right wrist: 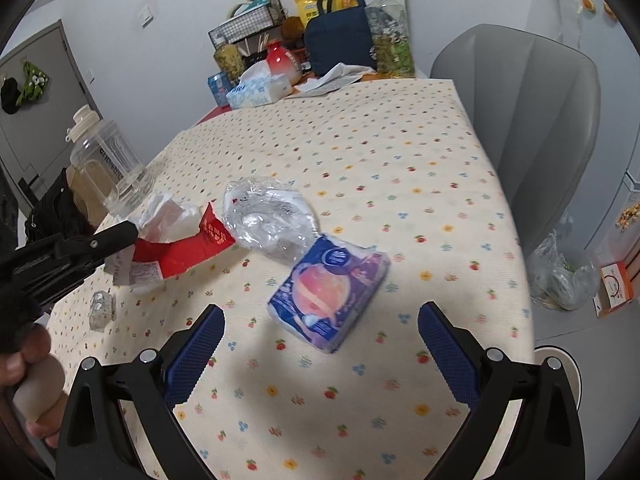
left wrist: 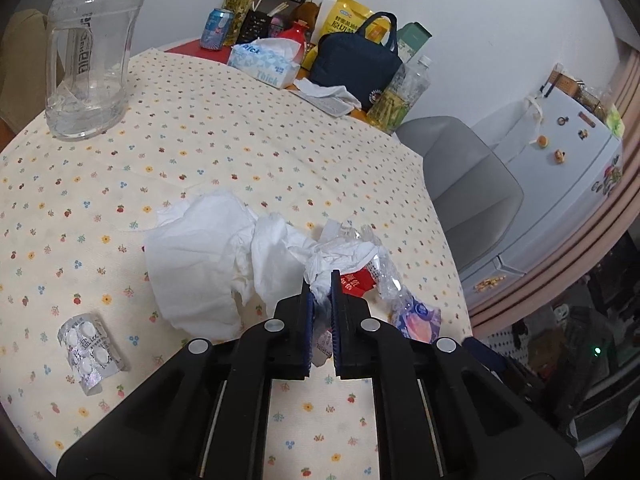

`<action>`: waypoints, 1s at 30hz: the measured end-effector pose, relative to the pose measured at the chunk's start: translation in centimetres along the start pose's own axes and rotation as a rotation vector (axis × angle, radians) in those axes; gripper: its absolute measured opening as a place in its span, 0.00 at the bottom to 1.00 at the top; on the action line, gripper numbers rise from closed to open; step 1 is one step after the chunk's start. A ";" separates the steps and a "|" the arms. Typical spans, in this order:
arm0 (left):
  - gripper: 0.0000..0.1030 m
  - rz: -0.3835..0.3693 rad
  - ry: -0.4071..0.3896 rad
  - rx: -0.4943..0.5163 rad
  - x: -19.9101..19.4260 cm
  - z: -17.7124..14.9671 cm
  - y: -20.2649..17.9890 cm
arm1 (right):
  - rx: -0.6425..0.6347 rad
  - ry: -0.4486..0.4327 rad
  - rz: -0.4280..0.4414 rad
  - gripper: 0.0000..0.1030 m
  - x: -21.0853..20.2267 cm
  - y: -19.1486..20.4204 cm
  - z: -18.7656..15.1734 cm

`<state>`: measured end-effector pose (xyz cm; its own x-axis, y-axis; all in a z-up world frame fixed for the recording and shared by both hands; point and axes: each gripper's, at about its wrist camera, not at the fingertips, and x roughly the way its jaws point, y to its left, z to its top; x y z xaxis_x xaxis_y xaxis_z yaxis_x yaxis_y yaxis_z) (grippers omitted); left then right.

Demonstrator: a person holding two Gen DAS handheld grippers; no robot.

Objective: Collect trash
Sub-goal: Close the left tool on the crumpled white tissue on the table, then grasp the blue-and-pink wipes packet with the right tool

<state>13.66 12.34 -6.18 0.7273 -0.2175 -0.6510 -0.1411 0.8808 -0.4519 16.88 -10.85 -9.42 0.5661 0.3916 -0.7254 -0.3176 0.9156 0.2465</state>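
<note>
A: Near the desk (left wrist: 248,128) edge, left tool (left wrist: 321,286) clenched on crumpled tissue (left wrist: 320,258); rest of the trash pile at 12 o'clock of it. Right tool (right wrist: 320,334) released, hovering, tissue pack (right wrist: 330,292) just ahead.

B: Risk?

A: Thin pinch; tissue may tear or drag the red wrapper (right wrist: 188,248) and clear plastic (right wrist: 266,216) off the edge. Pill blister (left wrist: 91,350) at 9 isn't trash.

B: Text?

A: Tissue box (left wrist: 266,62) says "Thick". Jug (left wrist: 90,56) lettering unclear.

Clear water jug (left wrist: 90,52), tissue box (left wrist: 266,62), navy lunch bag (left wrist: 356,66), grey chair (right wrist: 532,120), floral tablecloth (right wrist: 360,152)
</note>
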 end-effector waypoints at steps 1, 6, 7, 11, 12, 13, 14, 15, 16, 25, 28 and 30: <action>0.07 -0.001 0.007 0.000 0.0 -0.2 0.1 | -0.003 0.004 -0.001 0.92 0.3 0.1 0.1; 0.08 0.026 0.067 -0.009 0.8 -1.5 1.0 | -0.011 0.023 -0.015 0.90 1.8 0.9 0.1; 0.08 0.028 0.074 -0.012 0.9 -1.7 1.1 | -0.011 0.026 -0.018 0.90 2.0 1.0 0.1; 0.08 0.032 0.079 -0.016 1.1 -2.0 1.3 | -0.005 0.050 -0.020 0.71 2.8 0.8 -0.1; 0.09 0.033 0.077 -0.016 1.1 -2.0 1.3 | -0.004 0.053 -0.020 0.67 2.9 0.7 -0.1; 0.13 0.033 0.074 -0.016 1.1 -1.9 1.3 | -0.009 0.045 -0.027 0.63 2.8 0.7 -0.1; 0.17 0.037 0.071 -0.017 1.1 -1.8 1.3 | -0.009 0.048 -0.024 0.56 2.7 0.6 -0.1; 0.24 0.041 0.068 -0.016 1.2 -1.8 1.3 | -0.003 0.050 -0.013 0.53 2.7 0.4 -0.1; 0.26 0.047 0.063 -0.014 1.3 -1.7 1.3 | 0.001 0.049 -0.008 0.50 2.6 0.3 -0.1; 0.45 0.087 0.072 0.012 2.7 -1.9 0.9 | 0.034 0.028 0.020 0.26 0.8 -1.0 -0.6; 0.32 0.113 0.078 0.032 3.1 -2.1 0.6 | 0.054 0.023 0.027 0.25 0.2 -1.5 -0.9; 0.16 0.107 0.084 0.018 3.1 -2.1 0.8 | 0.062 0.019 0.033 0.25 -0.2 -1.7 -1.0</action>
<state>14.38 11.44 -9.86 0.6498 -0.1555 -0.7441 -0.2020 0.9083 -0.3663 16.57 -12.58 -10.30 0.5415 0.4201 -0.7282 -0.2877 0.9065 0.3090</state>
